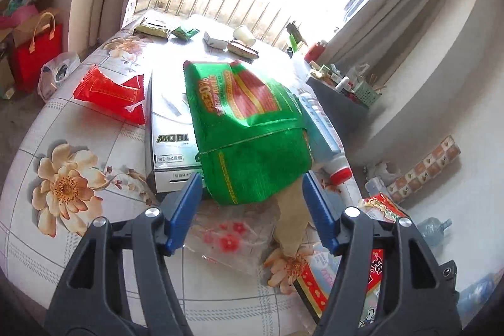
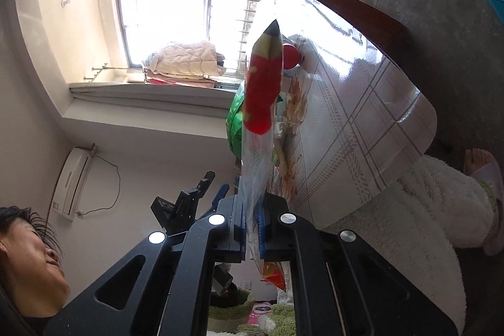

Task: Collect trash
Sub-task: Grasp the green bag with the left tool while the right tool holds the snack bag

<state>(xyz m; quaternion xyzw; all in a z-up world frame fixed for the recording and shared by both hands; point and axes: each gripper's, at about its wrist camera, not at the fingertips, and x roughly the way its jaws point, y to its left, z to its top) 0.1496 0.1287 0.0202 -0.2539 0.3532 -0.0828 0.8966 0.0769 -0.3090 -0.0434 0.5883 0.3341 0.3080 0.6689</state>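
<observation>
On the floral worktop, a red wrapper lies at ten o'clock of the green bag. The left tool gapes wide, gripping nothing, the bag's near edge between its fingers. The right tool is clamped on a clear-and-red wrapper held upright.

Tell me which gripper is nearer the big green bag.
Left. The left gripper has its open jaws right at the green bag's near edge; the right gripper, clamping a plastic wrapper, is farther off.
</observation>
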